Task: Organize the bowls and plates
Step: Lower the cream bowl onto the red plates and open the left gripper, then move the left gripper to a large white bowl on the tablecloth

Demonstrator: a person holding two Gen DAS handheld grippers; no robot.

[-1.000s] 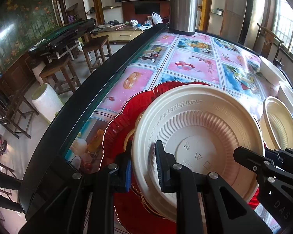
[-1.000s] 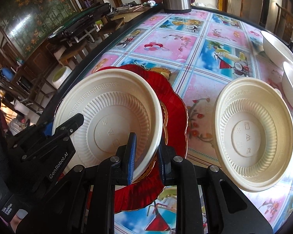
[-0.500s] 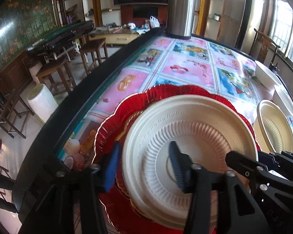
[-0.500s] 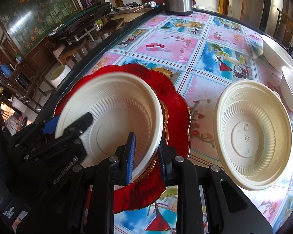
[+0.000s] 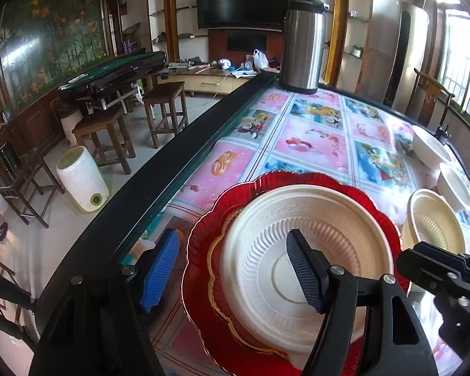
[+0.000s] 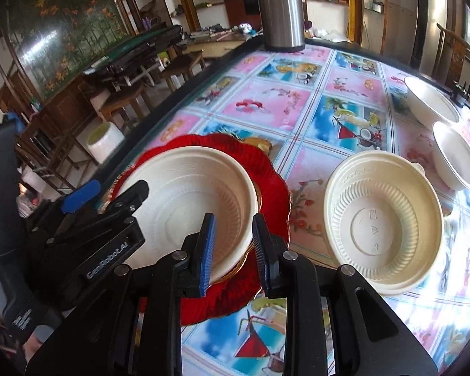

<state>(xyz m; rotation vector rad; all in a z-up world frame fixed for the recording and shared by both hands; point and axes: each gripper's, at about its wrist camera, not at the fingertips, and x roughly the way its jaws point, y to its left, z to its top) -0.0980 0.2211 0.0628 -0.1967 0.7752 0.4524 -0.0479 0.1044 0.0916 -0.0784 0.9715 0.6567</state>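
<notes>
A cream ribbed bowl (image 5: 313, 235) lies on a gold-rimmed plate inside a red scalloped plate (image 5: 197, 269) near the table's left edge. My left gripper (image 5: 232, 235) has its jaws opening wide. Its blue pad stands outside the red plate and its dark pad hovers over the bowl, with neither touching. In the right wrist view my right gripper (image 6: 233, 219) pinches the near rim of that cream bowl (image 6: 185, 194), one pad inside and one outside. The left gripper (image 6: 109, 191) sits at the bowl's left side.
A second cream bowl (image 6: 382, 225) rests on the patterned tablecloth to the right, with two white bowls (image 6: 429, 100) (image 6: 454, 156) beyond it. A steel flask (image 5: 300, 40) stands at the far end. The table's dark edge (image 5: 172, 169) runs along the left, with stools on the floor past it.
My left gripper has let go of the bowl's rim and spread its jaws. The bowl has settled flatter onto the red plate. The right gripper keeps its pinch on the near rim.
</notes>
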